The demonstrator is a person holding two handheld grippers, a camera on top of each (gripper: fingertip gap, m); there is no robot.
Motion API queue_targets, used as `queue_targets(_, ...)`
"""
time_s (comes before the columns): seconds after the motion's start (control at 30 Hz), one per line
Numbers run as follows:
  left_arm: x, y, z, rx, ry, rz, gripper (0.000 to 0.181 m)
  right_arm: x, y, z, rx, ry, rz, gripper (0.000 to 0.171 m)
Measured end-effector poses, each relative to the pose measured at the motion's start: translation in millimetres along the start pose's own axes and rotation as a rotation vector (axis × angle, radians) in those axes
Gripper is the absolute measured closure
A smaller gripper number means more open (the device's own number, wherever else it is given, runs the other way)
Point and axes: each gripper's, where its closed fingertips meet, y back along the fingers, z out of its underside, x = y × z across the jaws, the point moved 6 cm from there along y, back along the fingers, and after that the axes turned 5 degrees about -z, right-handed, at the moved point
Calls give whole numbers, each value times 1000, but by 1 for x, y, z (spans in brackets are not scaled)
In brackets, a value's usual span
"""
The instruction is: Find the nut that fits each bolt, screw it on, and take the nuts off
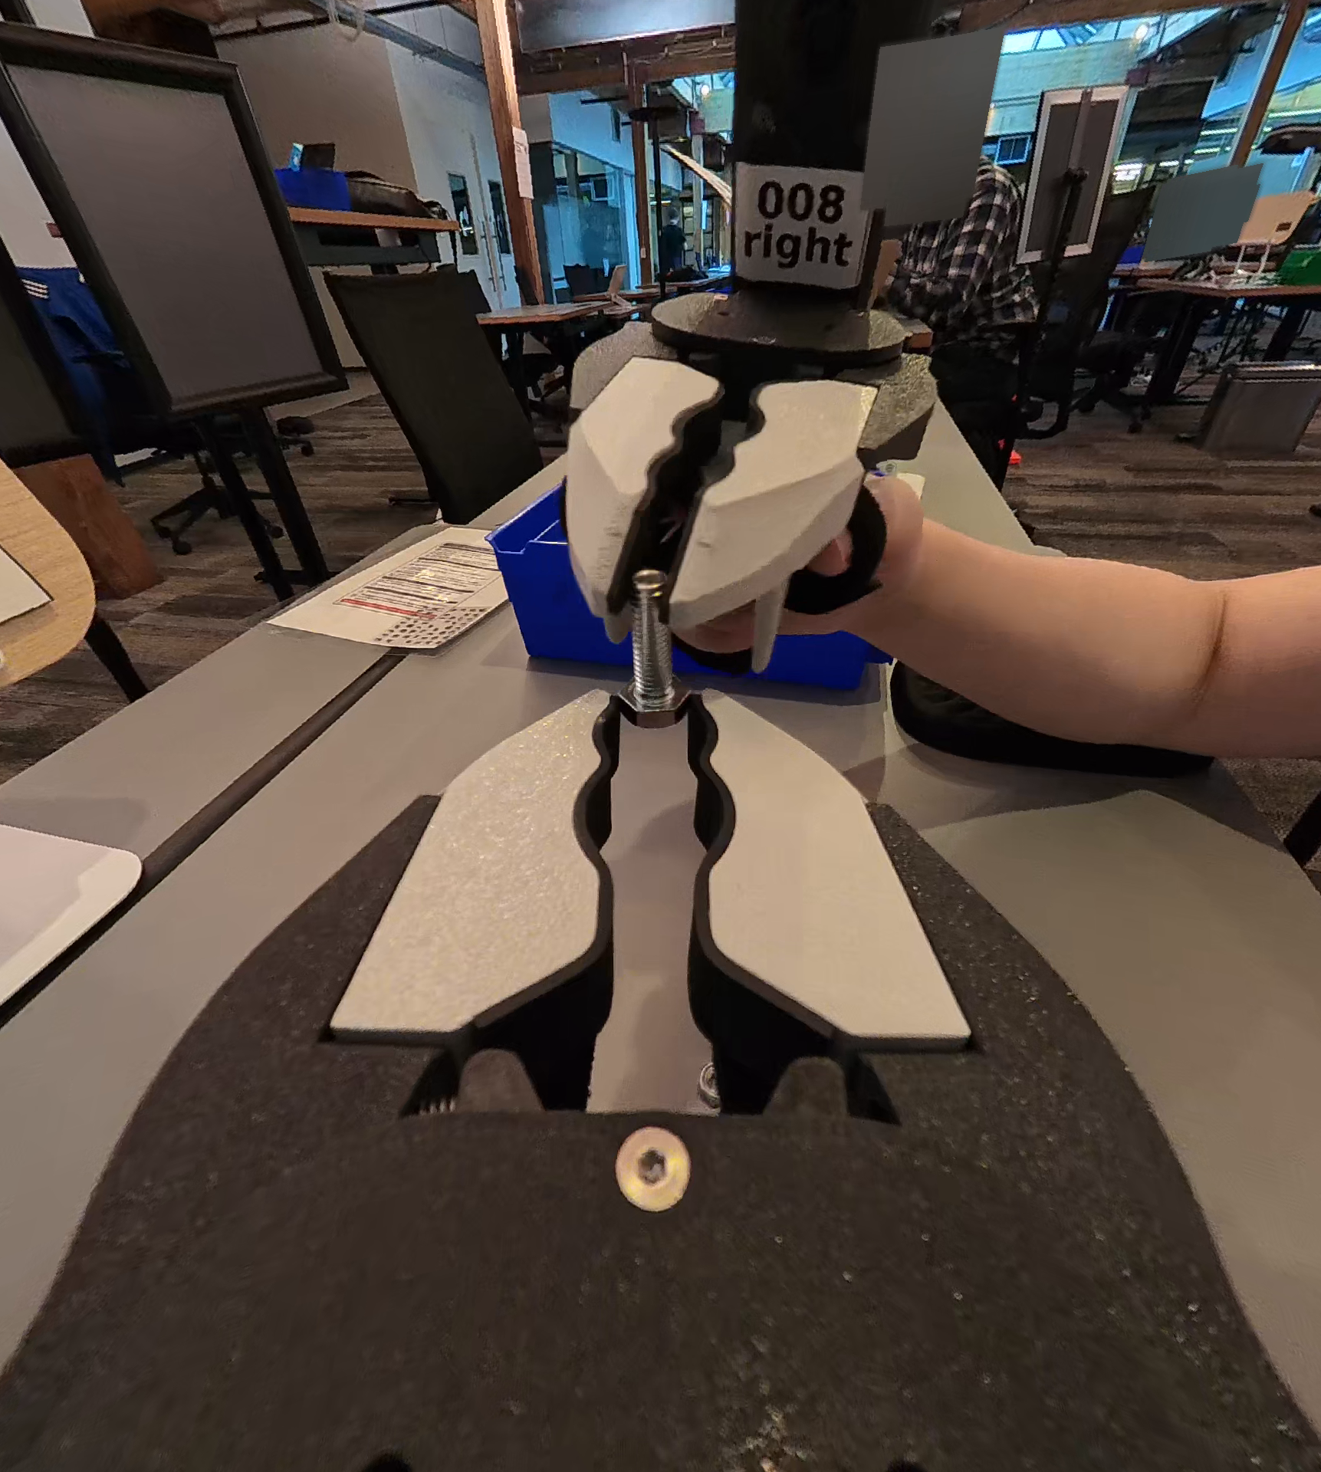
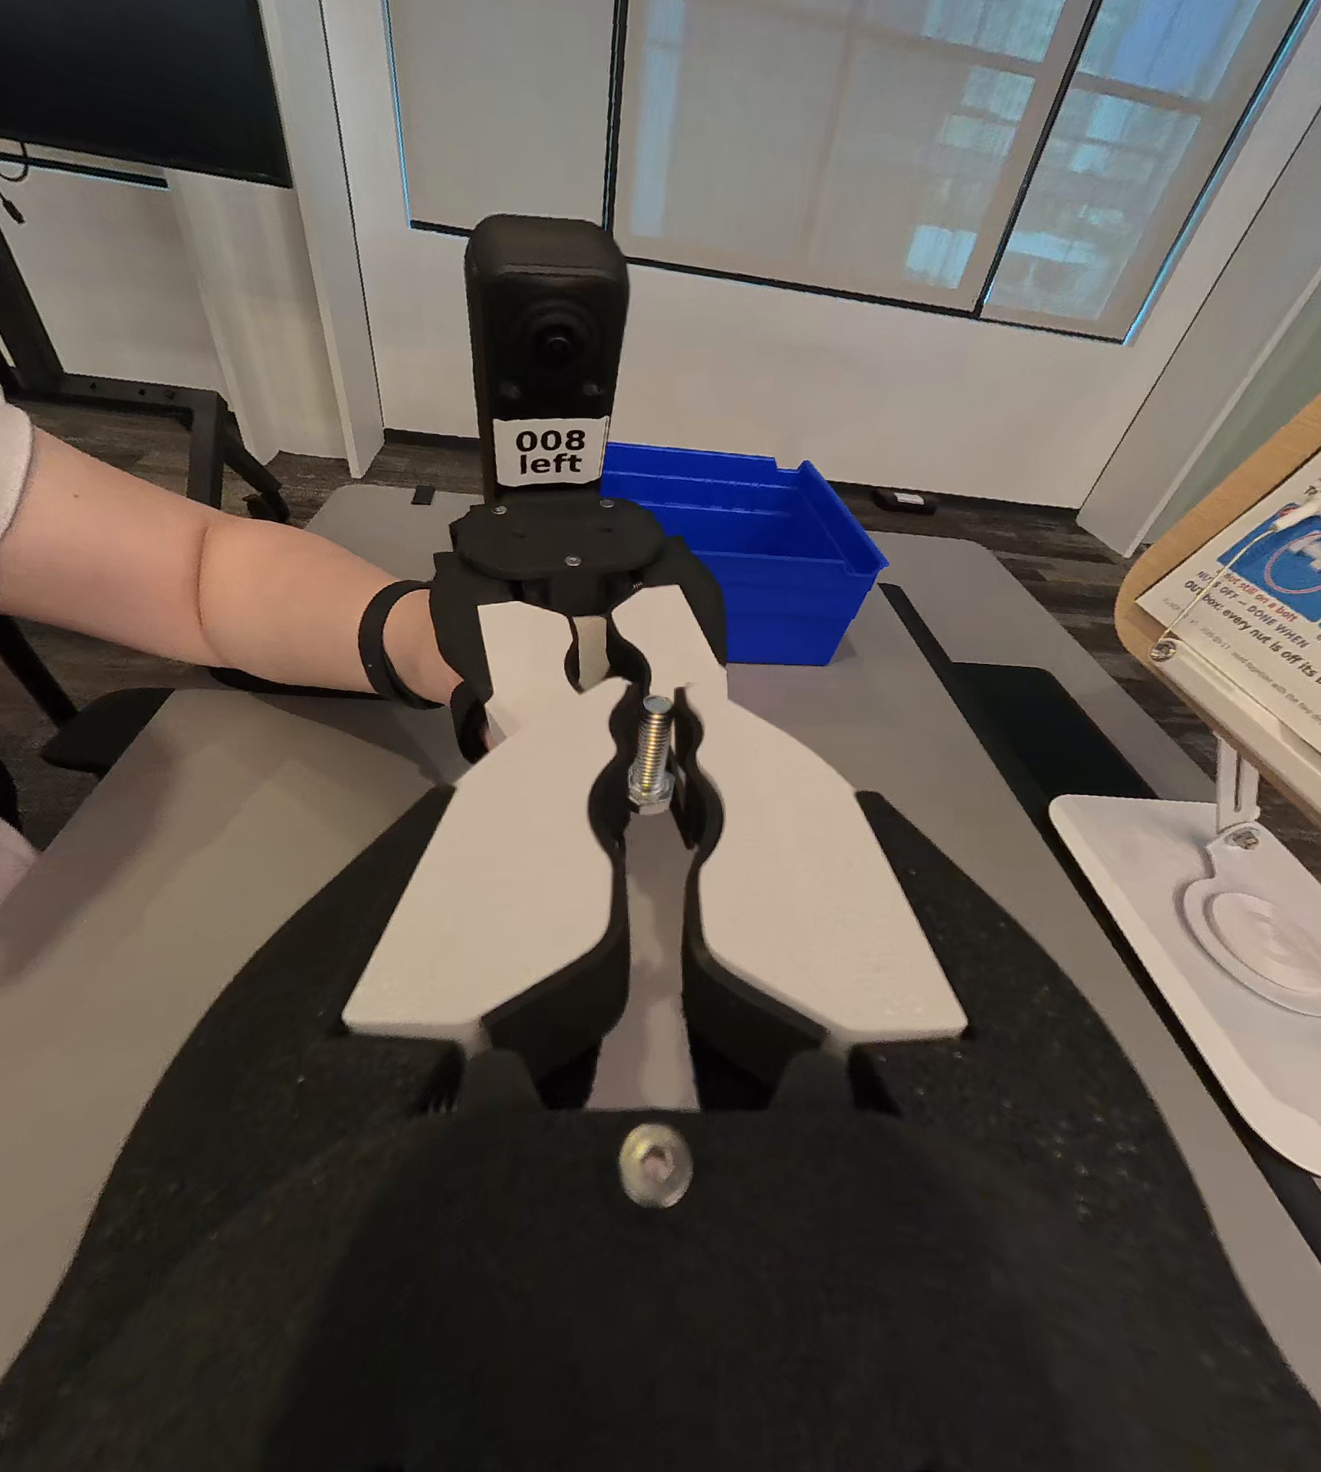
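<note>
Bolt (image 1: pixel 649 629) is being held above the grey table (image 1: pixel 1039 916), its head clamped between the right gripper's (image 1: pixel 637 613) fingers. Nut (image 1: pixel 653 705), threaded on the bolt's other end, is being pinched by the left gripper's (image 1: pixel 653 713) fingertips. A blue bin (image 2: pixel 760 557) is sitting just behind.

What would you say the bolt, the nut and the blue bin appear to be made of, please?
Bolt: bright silvery metal, probably zinc-plated steel; its threads glint. Nut: apparently the same shiny metal, with flat hex faces, pinched by the left hand-held gripper. Blue bin: moulded plastic, judging by its uniform colour, smooth semi-gloss walls and ribs.
</note>
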Motion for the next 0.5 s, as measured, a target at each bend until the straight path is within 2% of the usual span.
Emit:
queue_targets(0.17,1,-1,1,-1,-13,5,166,0,2,1,-21,-4,-12,164)
queue_targets(0.5,16,-2,-1,53,-38,119,160,-14,-7,-7,14,-14,-91,164)
